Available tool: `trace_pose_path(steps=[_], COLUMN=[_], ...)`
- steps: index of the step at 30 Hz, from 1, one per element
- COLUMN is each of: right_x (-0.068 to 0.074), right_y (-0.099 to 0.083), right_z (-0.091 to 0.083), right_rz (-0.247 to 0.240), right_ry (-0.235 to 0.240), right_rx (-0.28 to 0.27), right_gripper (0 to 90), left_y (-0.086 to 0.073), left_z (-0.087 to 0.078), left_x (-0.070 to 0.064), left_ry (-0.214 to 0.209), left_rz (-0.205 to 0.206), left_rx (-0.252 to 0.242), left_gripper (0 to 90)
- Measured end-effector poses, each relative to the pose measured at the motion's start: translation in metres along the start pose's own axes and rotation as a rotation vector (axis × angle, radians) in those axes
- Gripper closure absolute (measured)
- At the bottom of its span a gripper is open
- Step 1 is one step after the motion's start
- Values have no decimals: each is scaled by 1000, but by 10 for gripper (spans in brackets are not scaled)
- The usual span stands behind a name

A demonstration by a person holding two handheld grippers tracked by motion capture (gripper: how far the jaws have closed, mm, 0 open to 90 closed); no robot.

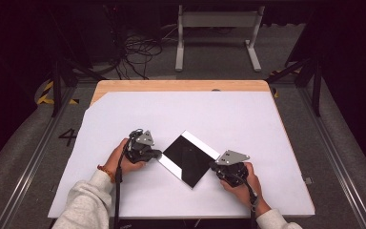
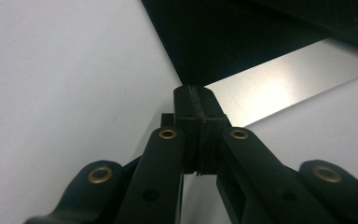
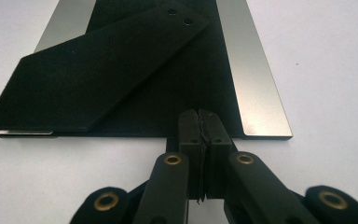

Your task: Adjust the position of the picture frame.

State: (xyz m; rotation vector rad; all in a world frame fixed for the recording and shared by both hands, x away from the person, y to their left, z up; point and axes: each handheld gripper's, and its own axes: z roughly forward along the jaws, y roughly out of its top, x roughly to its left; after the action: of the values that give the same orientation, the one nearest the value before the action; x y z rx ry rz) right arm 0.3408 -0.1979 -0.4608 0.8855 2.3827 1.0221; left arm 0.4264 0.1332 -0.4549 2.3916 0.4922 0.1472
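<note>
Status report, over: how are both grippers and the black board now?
Left gripper shut, at board's corner. Right gripper shut, at opposite edge. Black board flat on white table, a black flap folded over it. Nothing in the way.

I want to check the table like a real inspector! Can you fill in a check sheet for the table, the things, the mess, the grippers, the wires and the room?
Surface: white sheet over a wooden table; no marks seen.
Job's things: a black square board with silver strips along two edges lies flat, turned like a diamond; a black flap with two small holes lies on it.
Clutter: nothing seen.
Grippers: left gripper shut, tips at the board's corner; right gripper shut, tips at the board's edge.
Cables: one trails from each gripper; a loose tangle of wires lies on the floor beyond the table.
Surroundings: grey floor, a white metal stand, dark room.
</note>
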Motion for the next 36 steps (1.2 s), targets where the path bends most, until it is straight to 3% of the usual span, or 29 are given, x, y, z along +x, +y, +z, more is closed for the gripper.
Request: trace_pose_path(steps=[6,16,36], right_x=[-1,-9,-34], right_y=[0,2,8], right_z=[1,3,13], right_rz=[-2,16,69], right_ry=[-8,-35,-58], right_rx=[-2,6,9], right_gripper=[890,900,900], left_y=[0,-6,-9], left_z=[0,0,-1], left_x=[0,-5,-31], left_ry=[-7,-82,-106], left_rz=[21,3,32], left_rx=[0,-35,-42], left_gripper=[898,898,898])
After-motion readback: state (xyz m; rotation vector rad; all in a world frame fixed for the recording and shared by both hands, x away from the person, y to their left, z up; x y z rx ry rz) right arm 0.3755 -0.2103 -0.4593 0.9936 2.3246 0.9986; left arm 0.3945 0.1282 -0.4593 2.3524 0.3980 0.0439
